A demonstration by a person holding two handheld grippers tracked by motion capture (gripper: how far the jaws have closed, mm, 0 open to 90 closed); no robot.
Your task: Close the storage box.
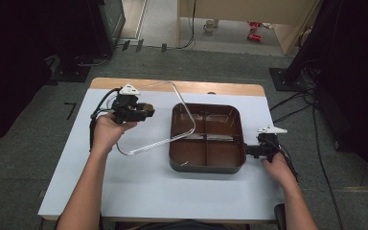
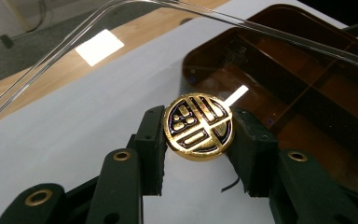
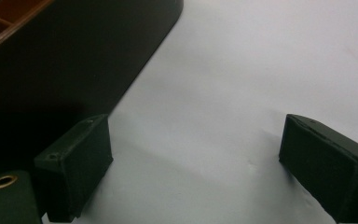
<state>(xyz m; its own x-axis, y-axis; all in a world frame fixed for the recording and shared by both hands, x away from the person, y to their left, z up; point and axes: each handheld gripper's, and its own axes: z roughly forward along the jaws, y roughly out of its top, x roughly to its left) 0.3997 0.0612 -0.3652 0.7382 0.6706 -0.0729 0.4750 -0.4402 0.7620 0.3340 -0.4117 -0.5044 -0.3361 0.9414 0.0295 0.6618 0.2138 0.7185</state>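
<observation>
Your left hand-held gripper [image 2: 198, 140] is clenching the clear lid's [image 1: 159, 118] gold knob [image 2: 198, 127], tilting it off the brown tray [image 1: 207, 165] onto the table [image 1: 139, 182]. Your right hand-held gripper [image 3: 196, 168] is resting released beside the tray's right edge, likely to steady it

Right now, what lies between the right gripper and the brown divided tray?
Only bare white tabletop separates the open right gripper from the brown divided tray, seen in the right gripper view.

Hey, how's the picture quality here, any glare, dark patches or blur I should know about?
High view: the table is evenly lit, the room around it dark. Left gripper view: the clear lid mirrors a bright ceiling light; the gold knob in the left tongs is sharp, its face streaked with glare. Right gripper view: the brown tray wall is deep in shadow, and the right tongs look soft.
</observation>
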